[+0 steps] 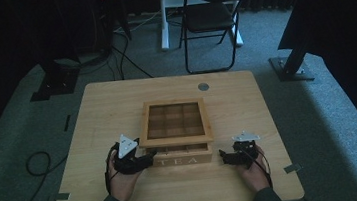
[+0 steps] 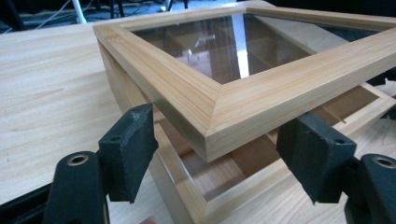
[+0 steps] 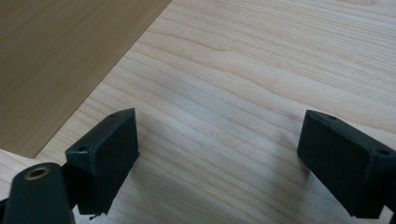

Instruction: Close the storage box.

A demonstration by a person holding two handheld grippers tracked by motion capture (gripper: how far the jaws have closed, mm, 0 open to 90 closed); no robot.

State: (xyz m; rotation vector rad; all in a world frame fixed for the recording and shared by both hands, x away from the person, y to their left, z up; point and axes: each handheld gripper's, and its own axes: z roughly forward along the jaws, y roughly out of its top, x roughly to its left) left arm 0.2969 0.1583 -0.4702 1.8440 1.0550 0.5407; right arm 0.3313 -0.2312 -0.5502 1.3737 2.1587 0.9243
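Left tongs (image 2: 215, 154) spread around the tea box (image 1: 182, 158) lid's (image 2: 261, 93) corner, seemingly untouching; right tongs (image 3: 219, 158) spread over bare table (image 3: 261, 56).

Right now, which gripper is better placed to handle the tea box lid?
Left. The left gripper has its jaws around the lid corner; the right gripper faces bare table.
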